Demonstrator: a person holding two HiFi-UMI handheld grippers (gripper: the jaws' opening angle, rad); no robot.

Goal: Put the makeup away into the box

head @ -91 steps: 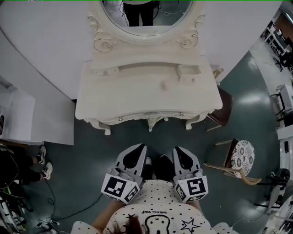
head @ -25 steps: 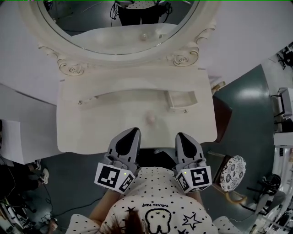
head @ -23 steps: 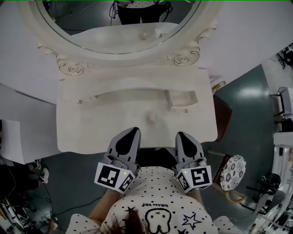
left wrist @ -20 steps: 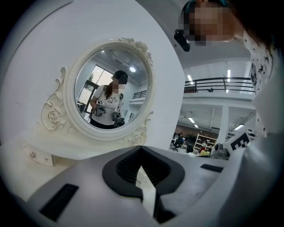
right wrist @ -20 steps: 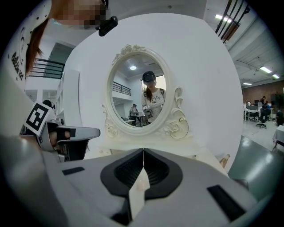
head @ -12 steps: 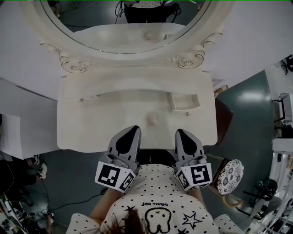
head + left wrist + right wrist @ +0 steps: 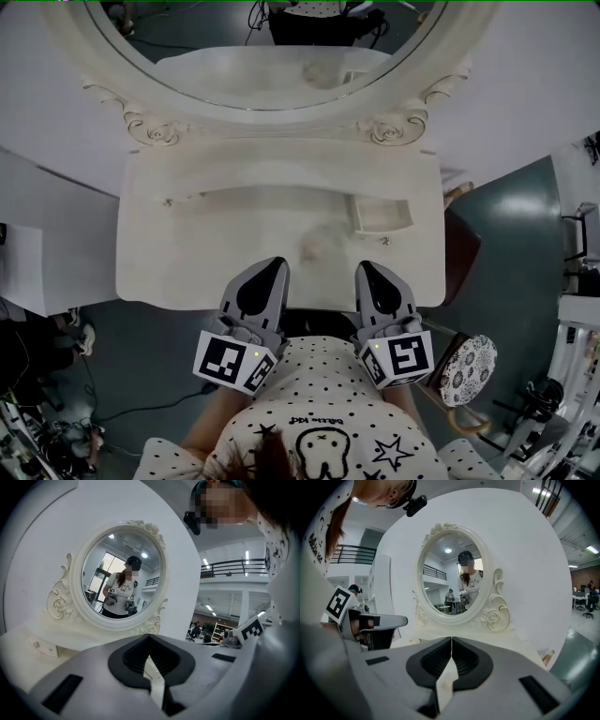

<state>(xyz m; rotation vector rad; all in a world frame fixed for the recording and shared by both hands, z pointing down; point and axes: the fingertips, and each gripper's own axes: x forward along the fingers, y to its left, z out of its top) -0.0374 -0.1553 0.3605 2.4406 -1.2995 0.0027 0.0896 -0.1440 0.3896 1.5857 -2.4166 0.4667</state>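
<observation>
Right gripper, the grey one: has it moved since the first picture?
Yes, forward. The right gripper was short of the cream dressing table; now its tip overlaps the front edge.

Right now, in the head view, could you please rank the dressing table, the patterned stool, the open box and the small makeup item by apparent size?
1. dressing table, largest.
2. patterned stool and open box: nearly alike, and the stool stands farther down, so unranked.
3. small makeup item, smallest.
</observation>
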